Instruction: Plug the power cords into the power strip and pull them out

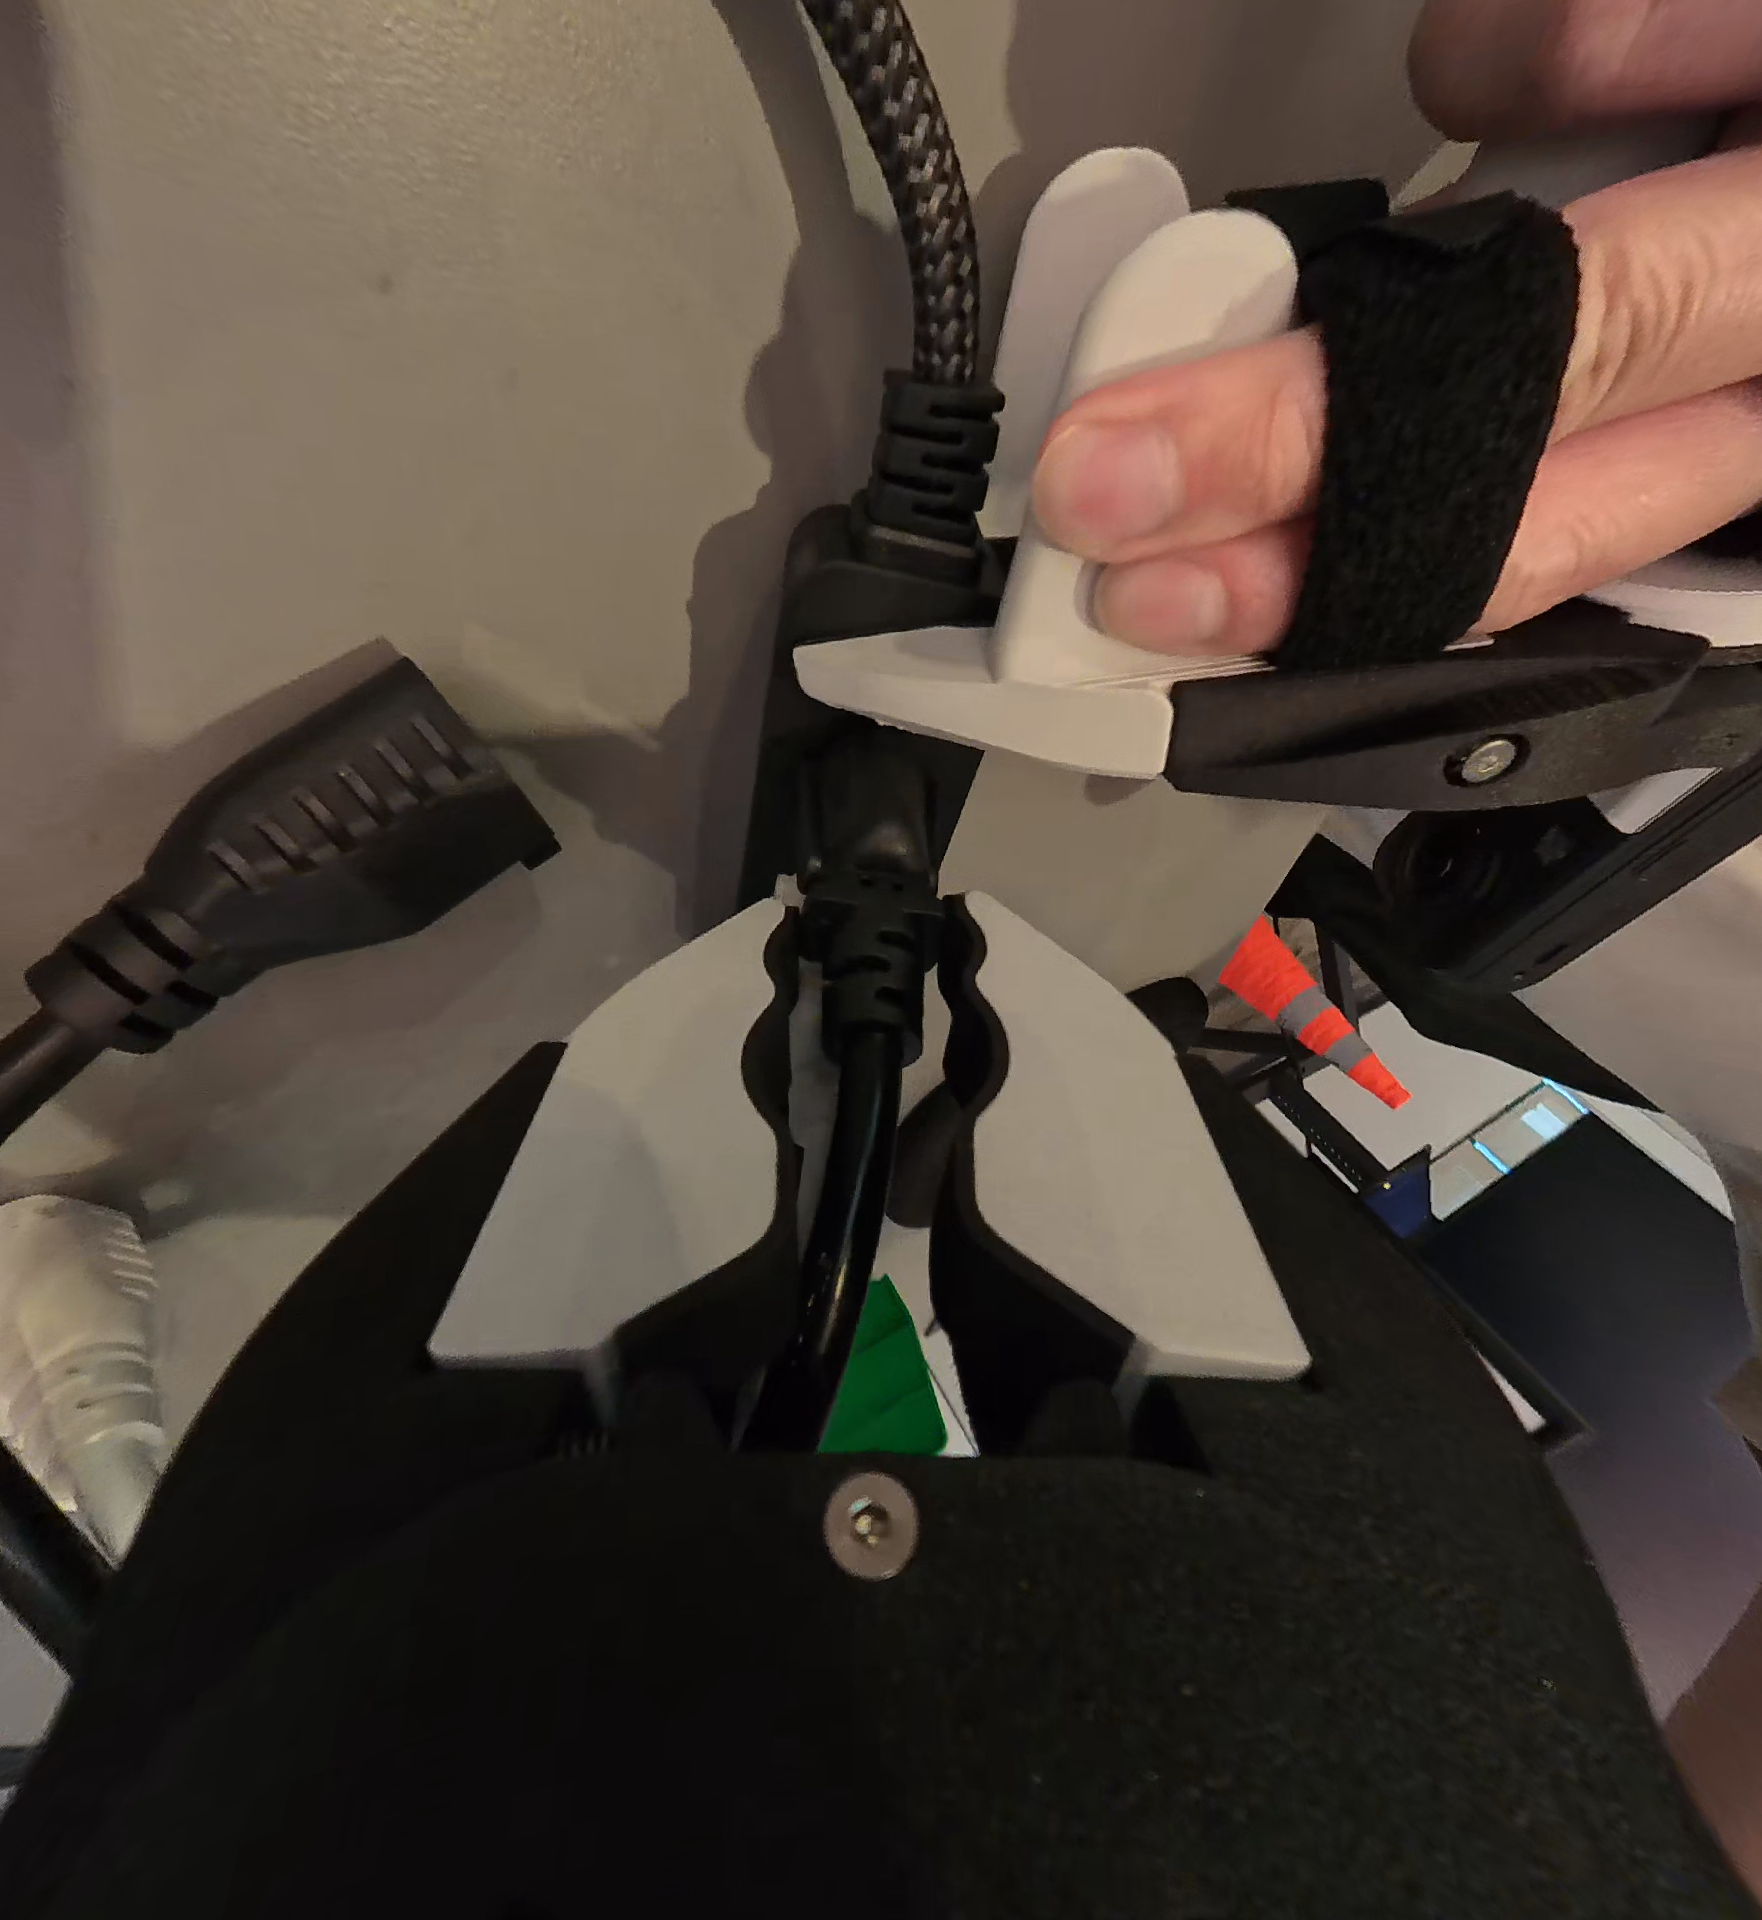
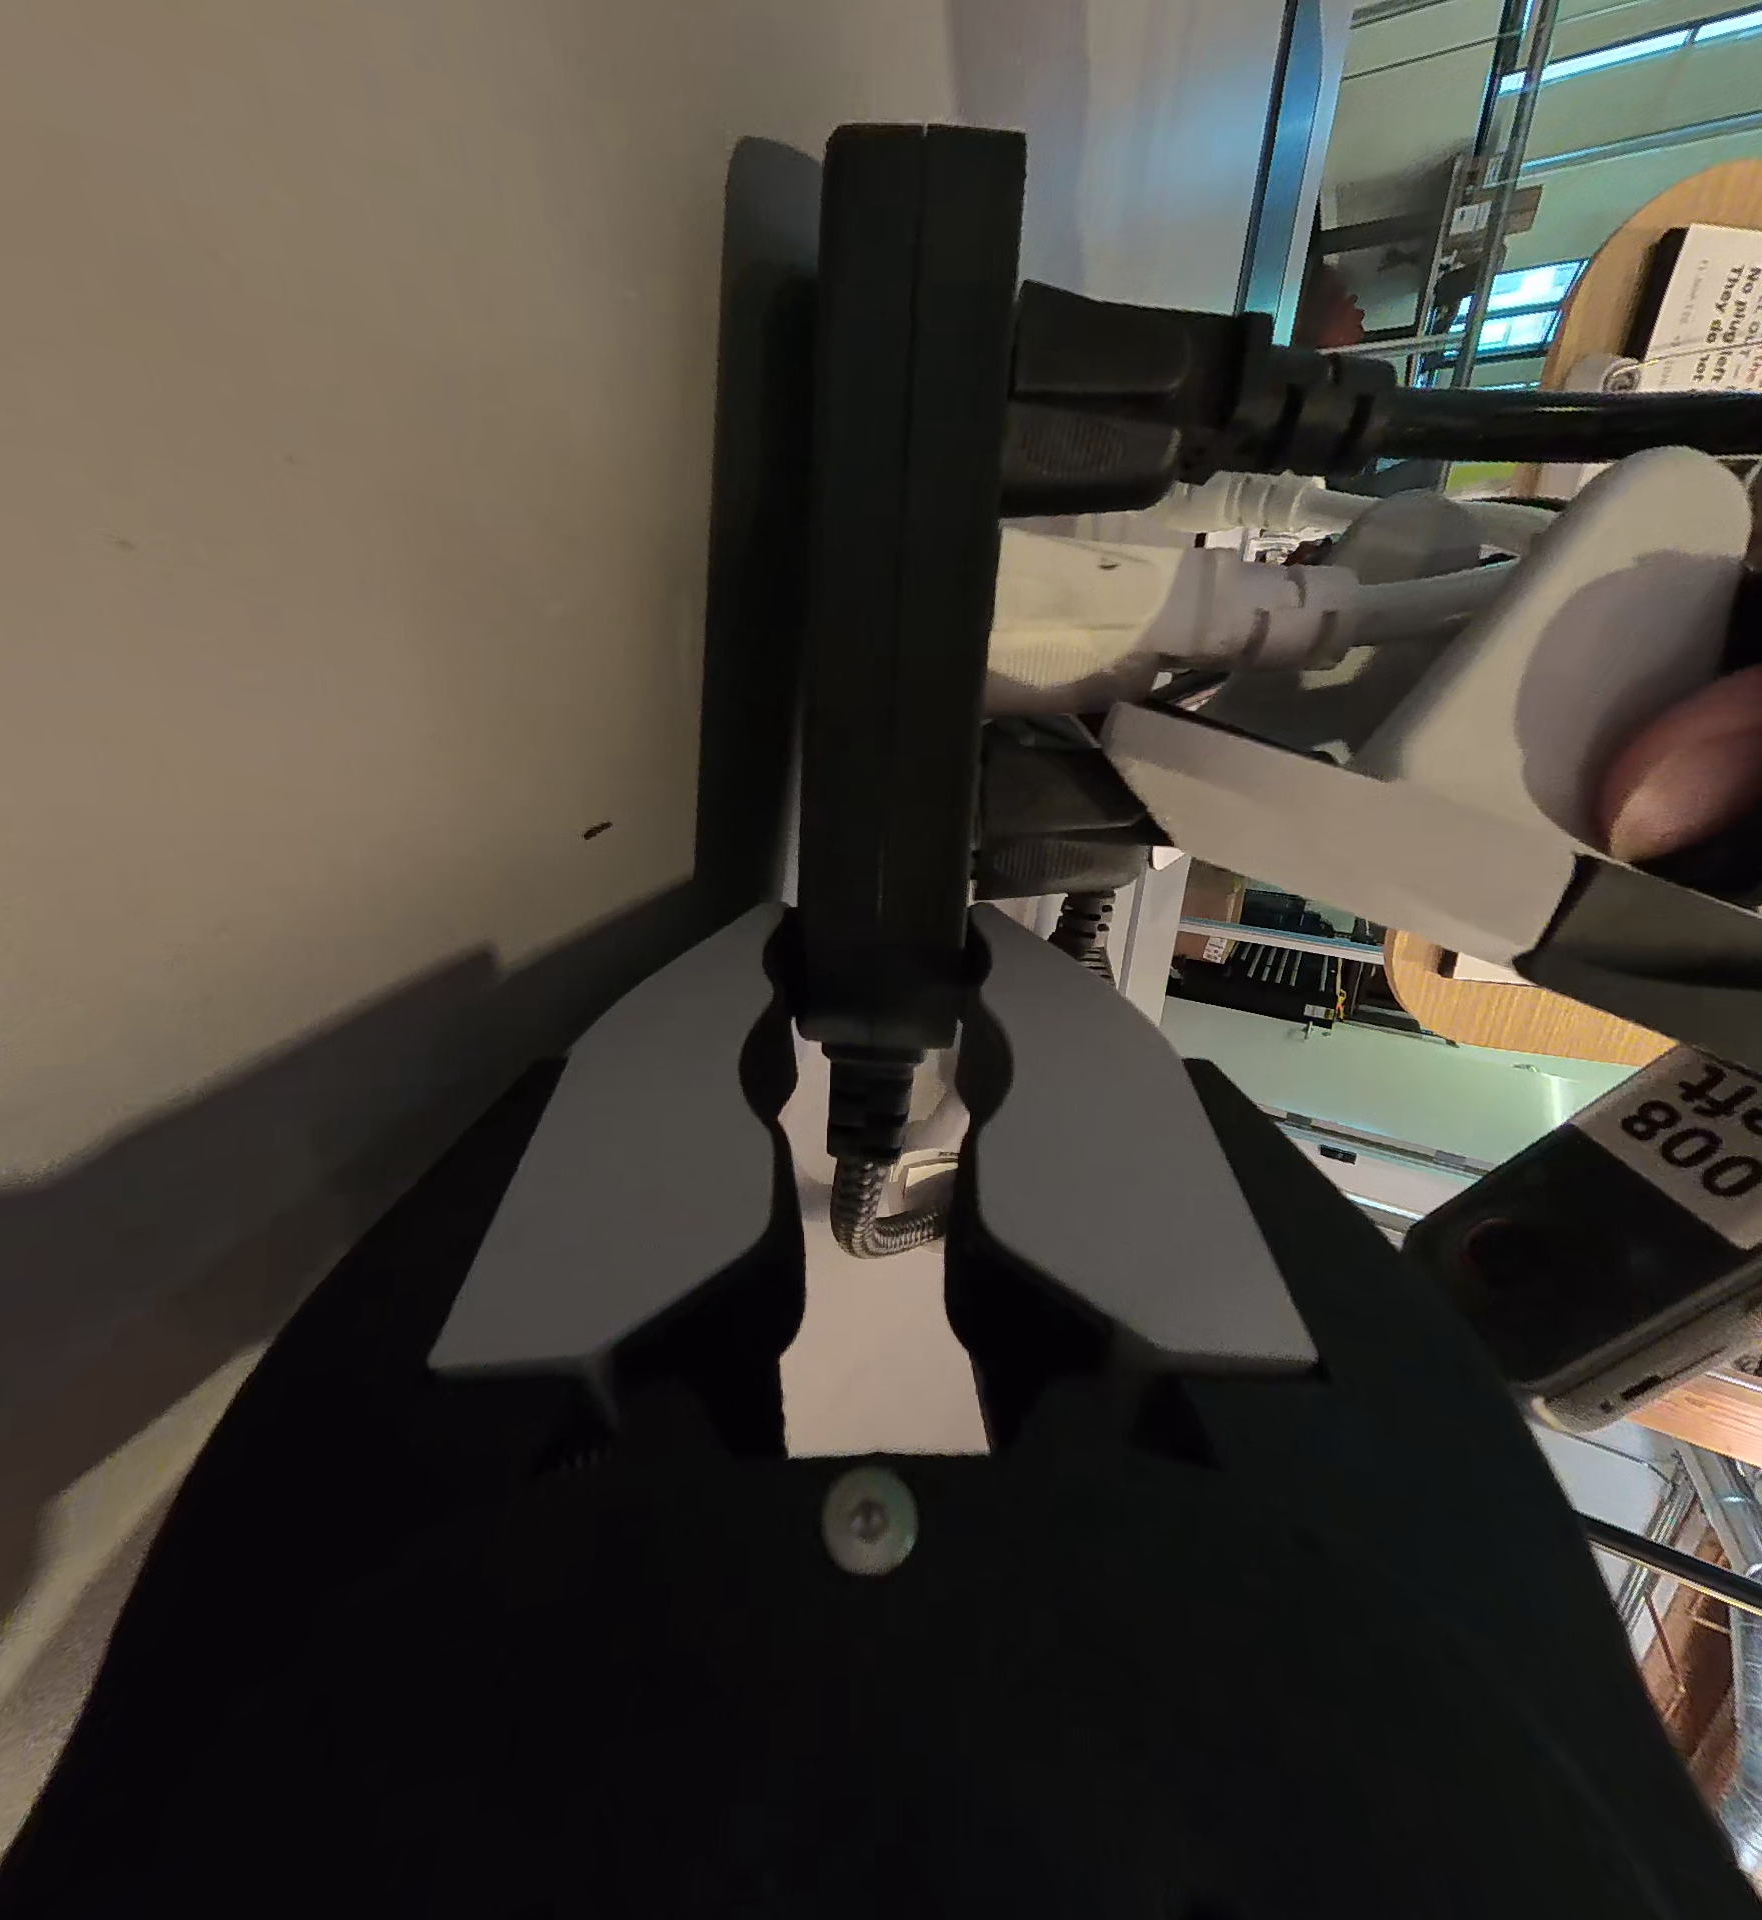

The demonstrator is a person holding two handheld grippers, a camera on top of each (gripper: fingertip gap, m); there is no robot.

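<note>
In the left wrist view my left gripper (image 1: 866, 935) is shut on the strain relief of a black power cord plug (image 1: 861, 821). The plug meets the black power strip (image 1: 783, 665). My right gripper (image 1: 960, 717) comes in from the right across the strip, with a hand strapped to it. In the right wrist view my right gripper (image 2: 877, 977) is shut on the cable end of the power strip (image 2: 898, 520), which stands on its edge. Its braided cable (image 2: 872, 1226) leaves between the jaws. My left gripper (image 2: 1168, 769) reaches the strip's face from the right.
A black plug (image 2: 1116, 395) and white plugs (image 2: 1220, 603) sit in the strip's face farther along. In the left wrist view a black connector (image 1: 337, 810) and a white one (image 1: 46, 1340) lie left. The pale surface (image 2: 285, 416) is behind the strip. A labelled phone (image 2: 1635, 1247) is on the left gripper. The grippers' ends are close to 5 cm from one another.
</note>
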